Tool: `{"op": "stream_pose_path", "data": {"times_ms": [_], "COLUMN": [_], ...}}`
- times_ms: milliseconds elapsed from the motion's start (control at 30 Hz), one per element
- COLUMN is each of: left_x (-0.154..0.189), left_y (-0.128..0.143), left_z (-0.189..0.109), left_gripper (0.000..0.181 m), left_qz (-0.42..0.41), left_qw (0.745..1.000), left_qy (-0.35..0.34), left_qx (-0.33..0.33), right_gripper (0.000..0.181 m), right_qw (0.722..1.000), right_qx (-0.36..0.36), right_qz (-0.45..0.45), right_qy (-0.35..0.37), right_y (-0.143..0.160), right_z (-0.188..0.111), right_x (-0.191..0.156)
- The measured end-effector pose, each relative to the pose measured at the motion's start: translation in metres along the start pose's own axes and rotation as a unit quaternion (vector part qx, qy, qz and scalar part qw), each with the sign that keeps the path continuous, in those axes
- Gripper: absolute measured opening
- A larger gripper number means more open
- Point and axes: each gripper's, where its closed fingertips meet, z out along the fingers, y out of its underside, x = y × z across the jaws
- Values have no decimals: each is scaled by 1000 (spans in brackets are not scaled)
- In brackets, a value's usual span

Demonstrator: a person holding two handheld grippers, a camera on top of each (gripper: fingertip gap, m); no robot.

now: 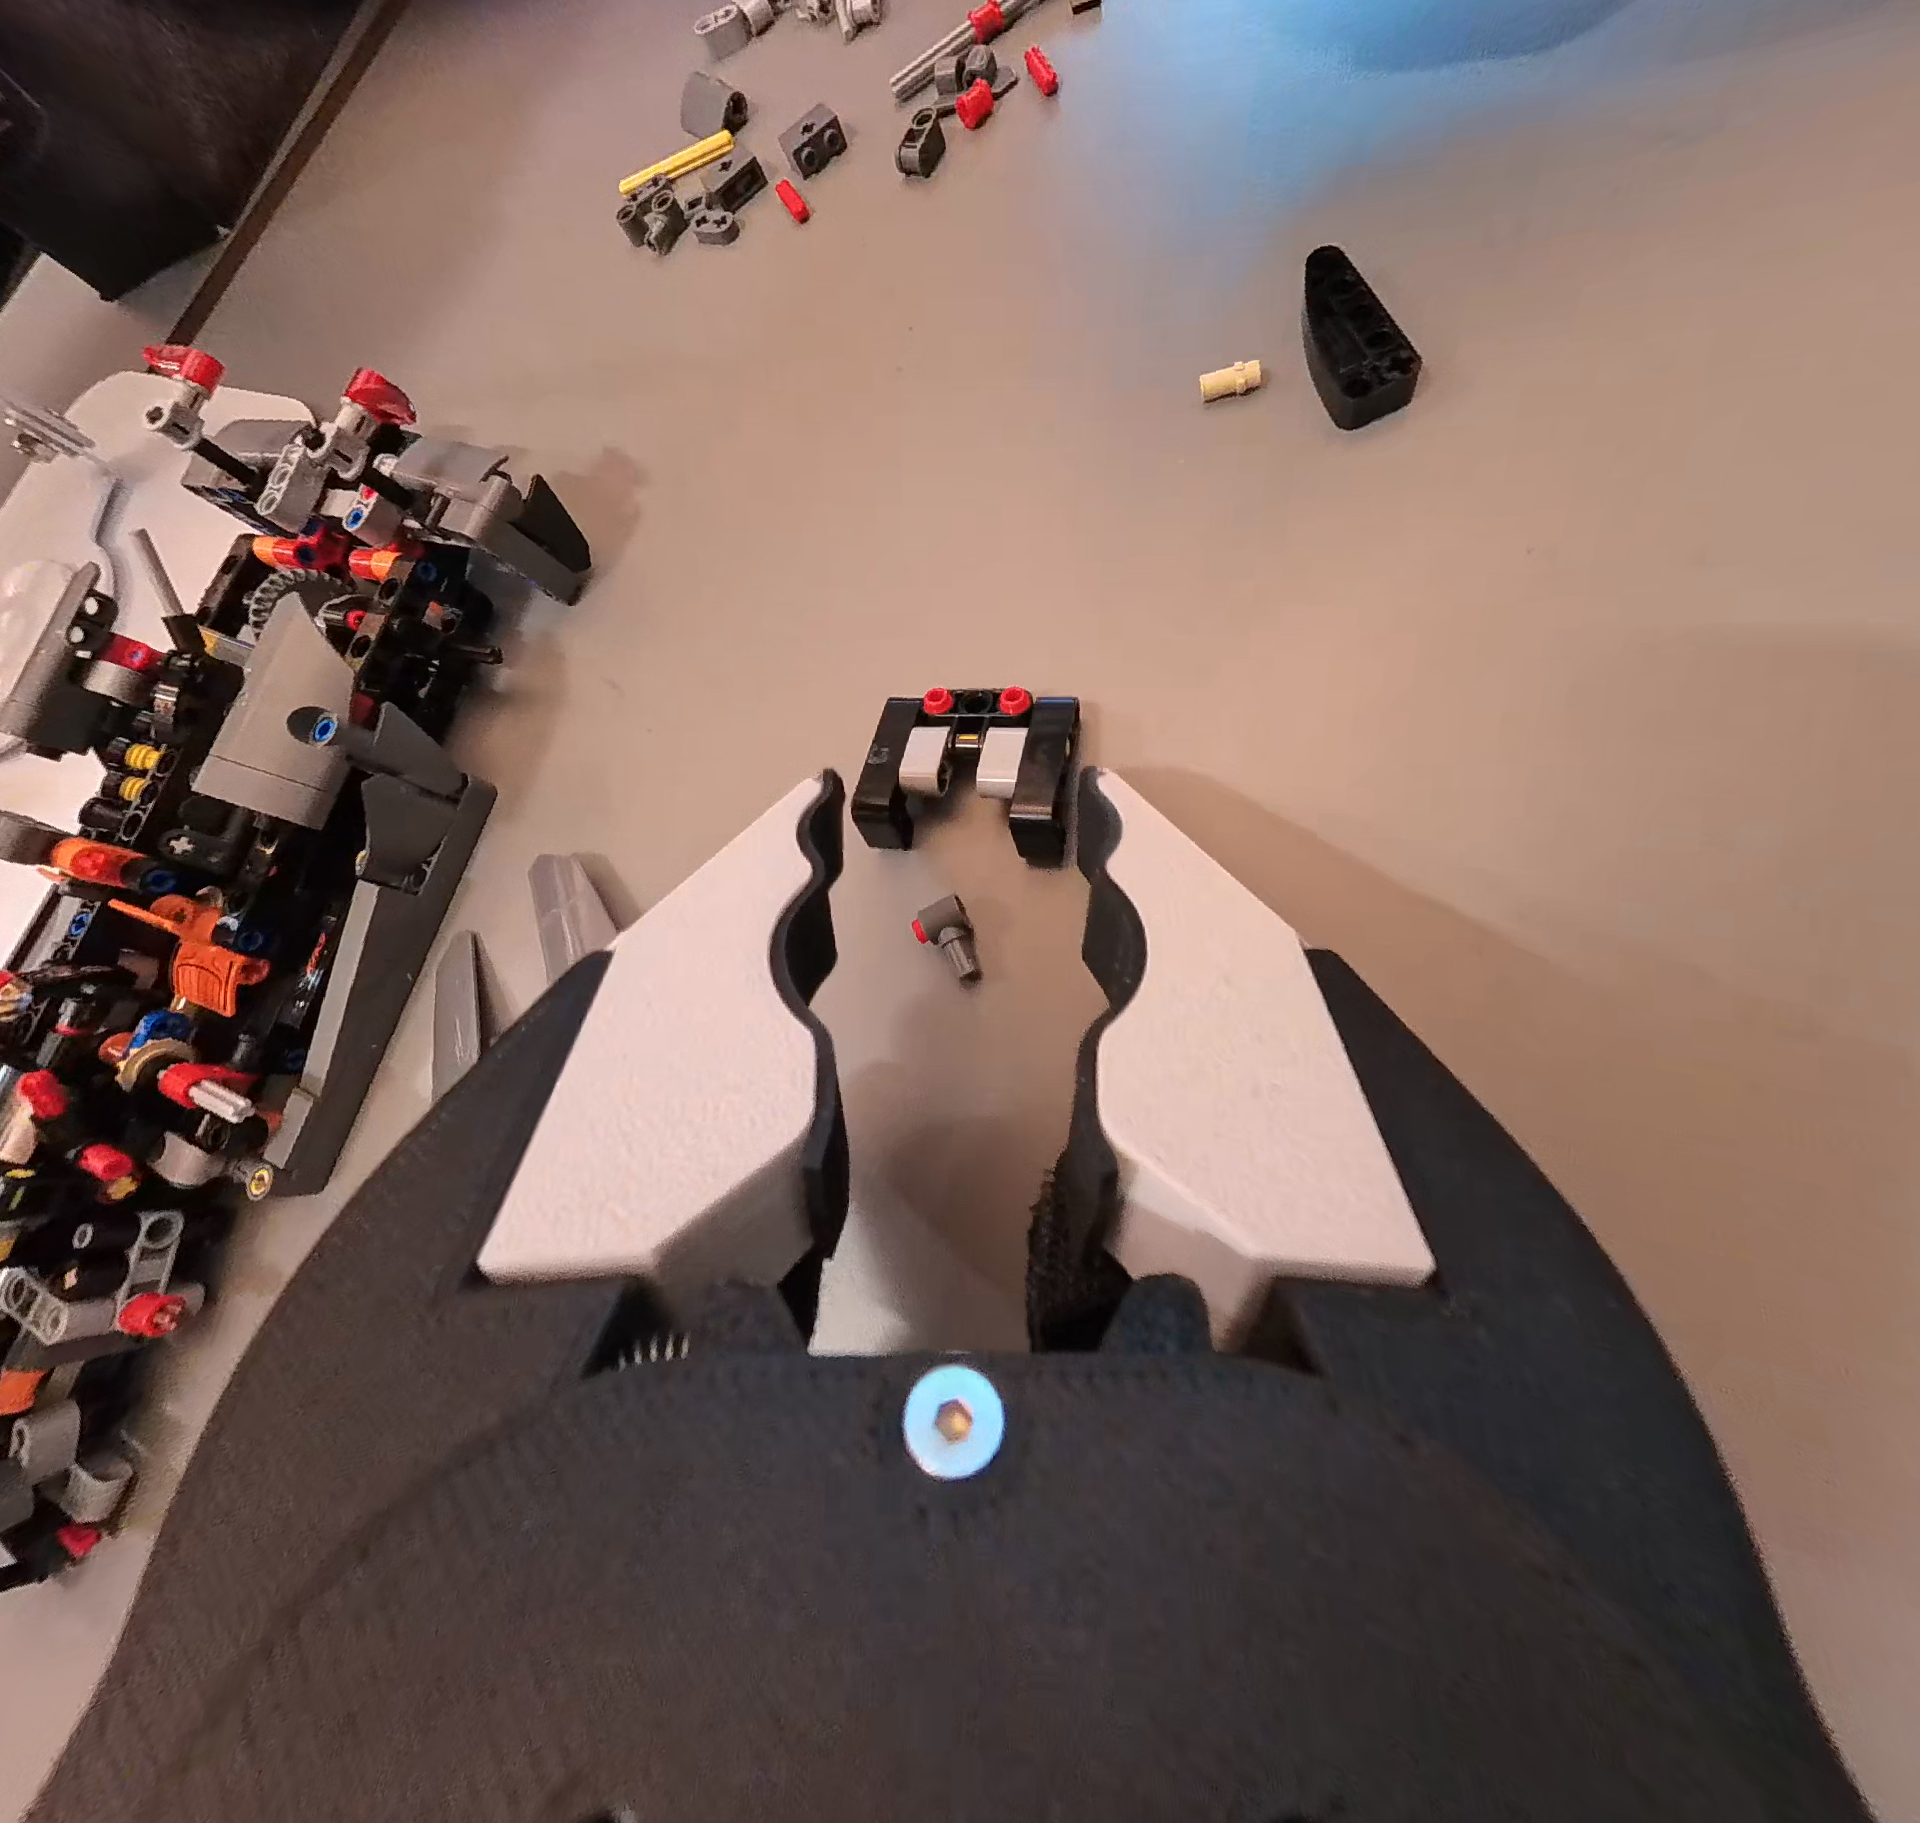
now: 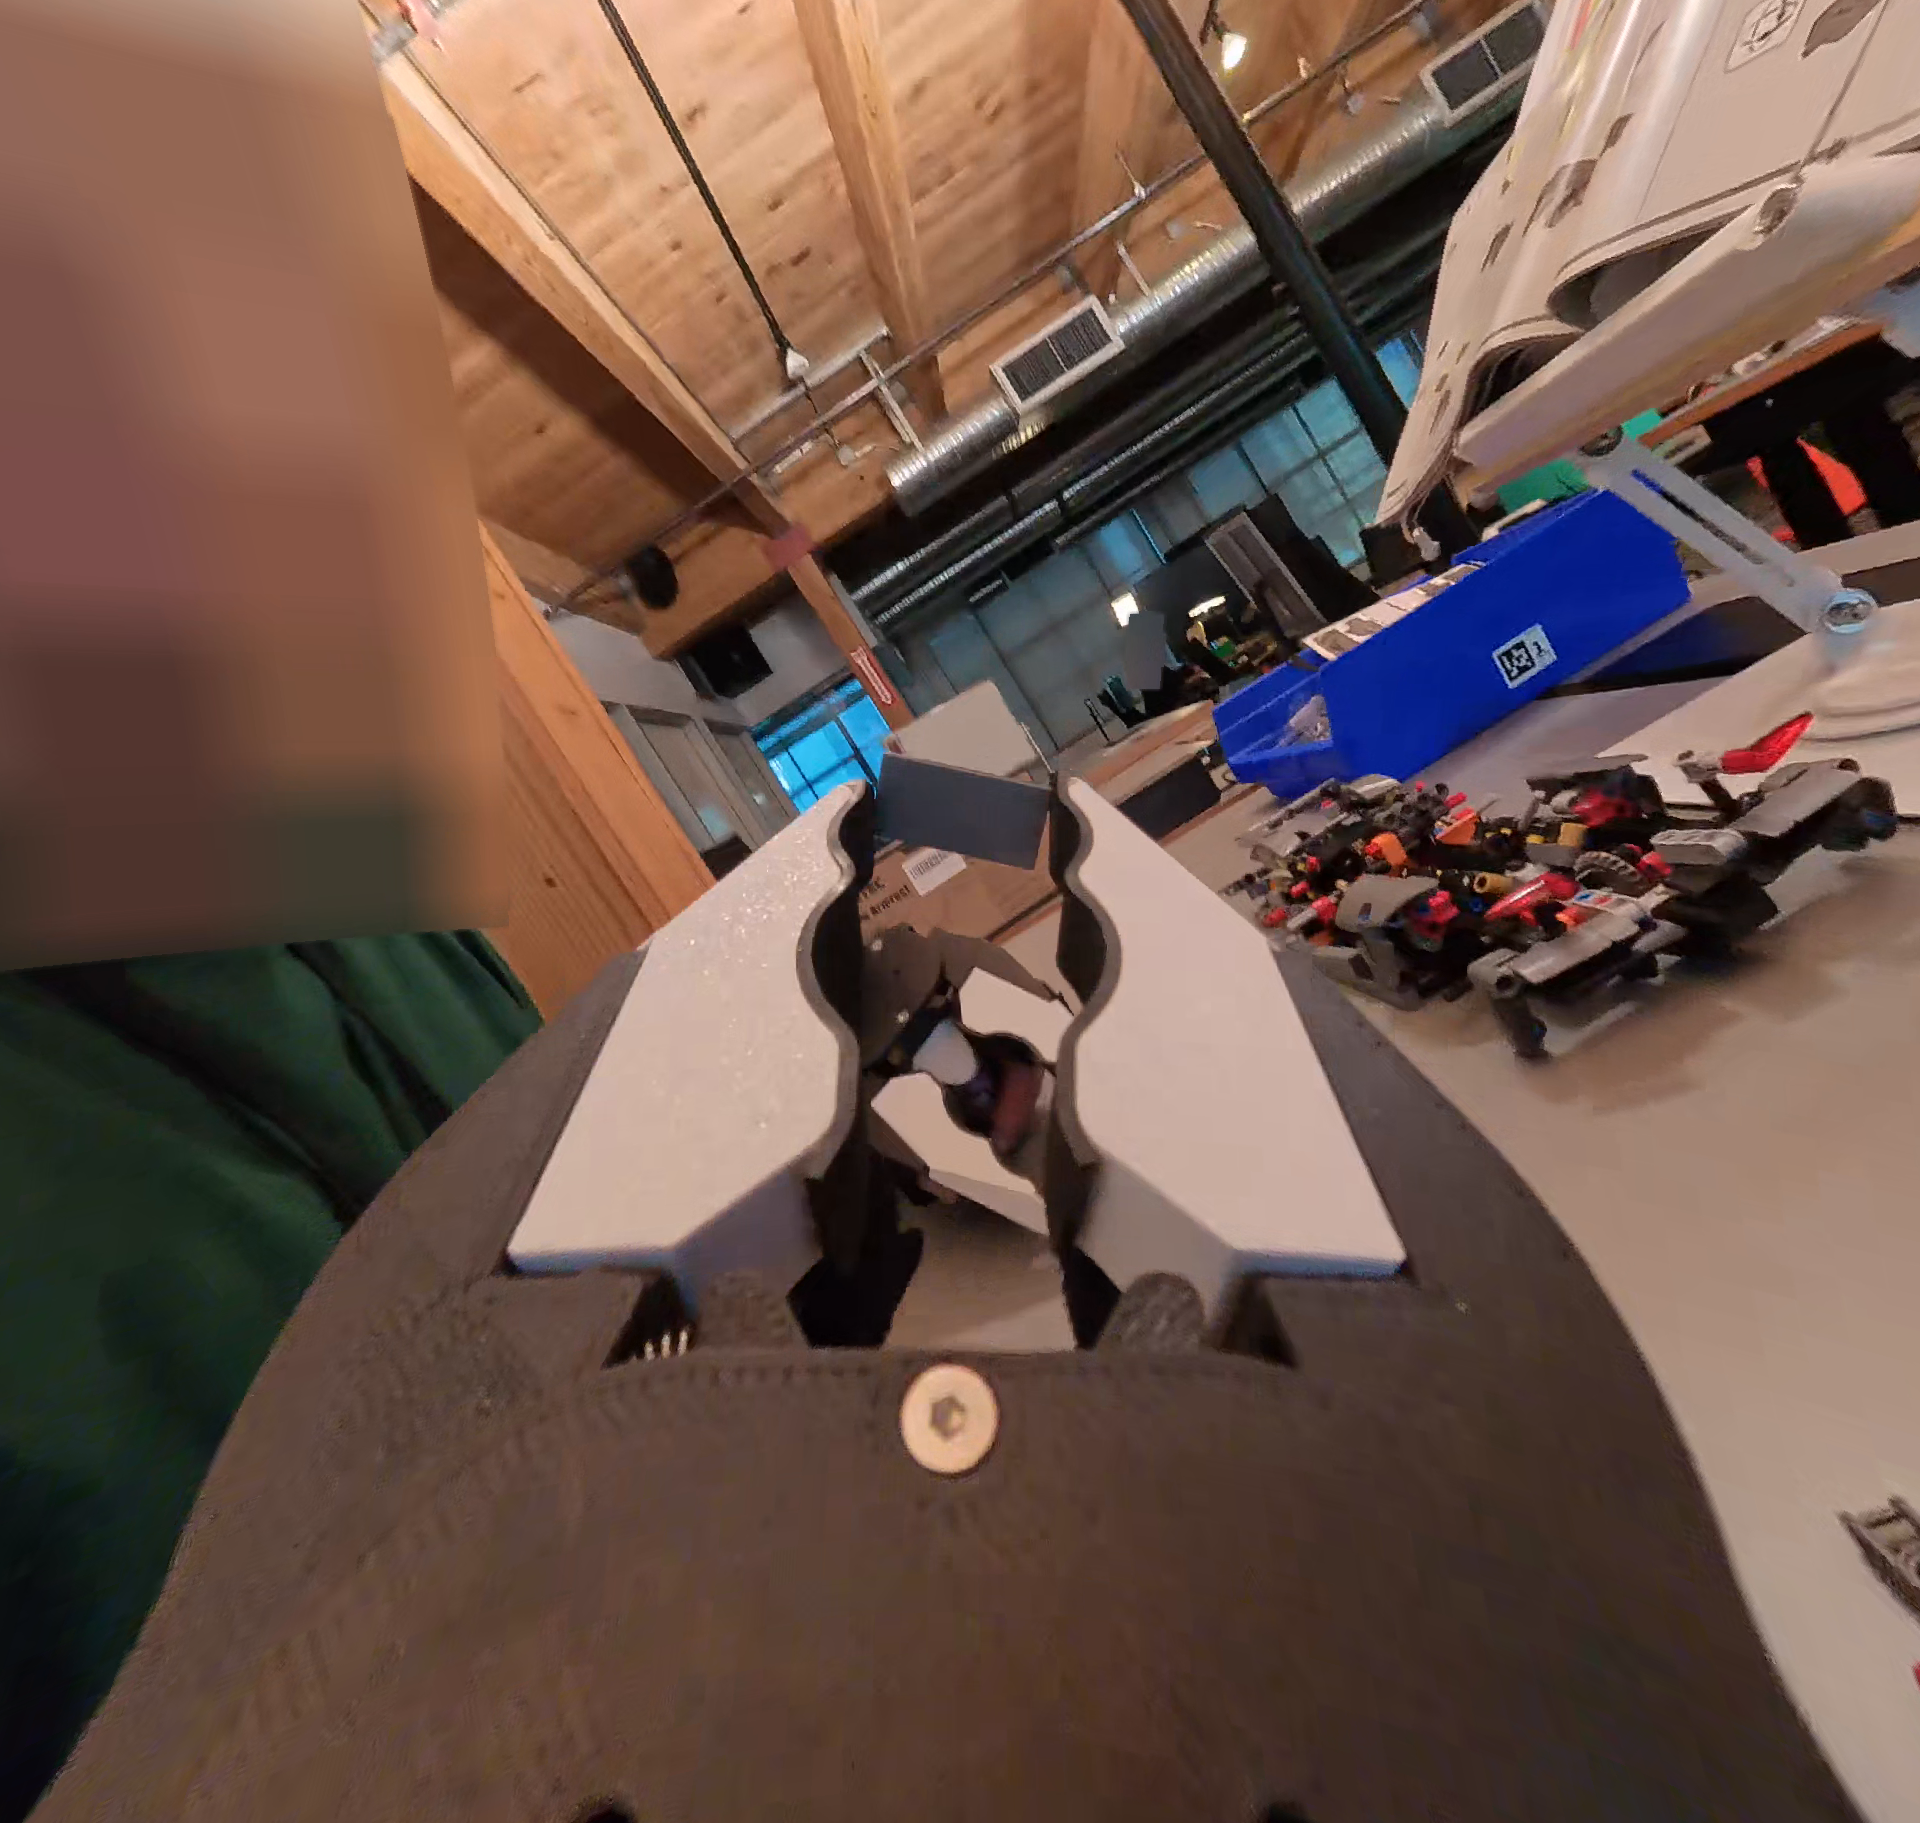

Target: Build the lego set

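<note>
In the left wrist view my left gripper [image 1: 958,786] is open and empty, low over the grey table. A small black U-shaped lego subassembly [image 1: 1039,786] with two red pins and two light grey pieces lies just past its fingertips. A small grey connector with a red pin [image 1: 948,934] lies on the table between the fingers. The part-built lego vehicle [image 1: 260,734] is at the left; it also shows in the right wrist view [image 2: 1558,890]. My right gripper [image 2: 956,797] is raised and tilted upward, shut on a dark grey lego panel piece [image 2: 961,828] with more parts hanging behind it.
Loose lego parts [image 1: 831,80] lie at the far end of the table. A black curved piece [image 1: 1356,339] and a tan pin [image 1: 1231,381] lie to the right. A blue bin [image 2: 1455,672] and a booklet on a stand [image 2: 1662,163] are behind the vehicle. A green sleeve [image 2: 156,1202] is at the left. One gripper's finger ends stand about 20 cm off the other's.
</note>
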Motion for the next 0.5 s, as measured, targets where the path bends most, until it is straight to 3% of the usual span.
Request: {"op": "stream_pose_path", "data": {"times_ms": [100,200,367,500], "left_x": [2,3,3,4], "left_y": [1,1,0,-1], "left_z": [-1,-1,1,0], "left_gripper": [42,43,43,35], "left_qz": [1,3,2,17], "left_qw": [1000,1000,1000,1000], "left_qy": [6,7,8,-2], "left_qx": [0,-2,-3,-2], "right_gripper": [31,32,32,32], "right_qw": [997,973,895,830], "right_qx": [-62,-169,-343,-436], "right_qz": [-49,-115,-184,-219], "right_qy": [27,107,218,270], "right_y": [10,30,73,97], "right_z": [-6,-24,-67,-94], "right_x": [-14,-12,2,11]}}
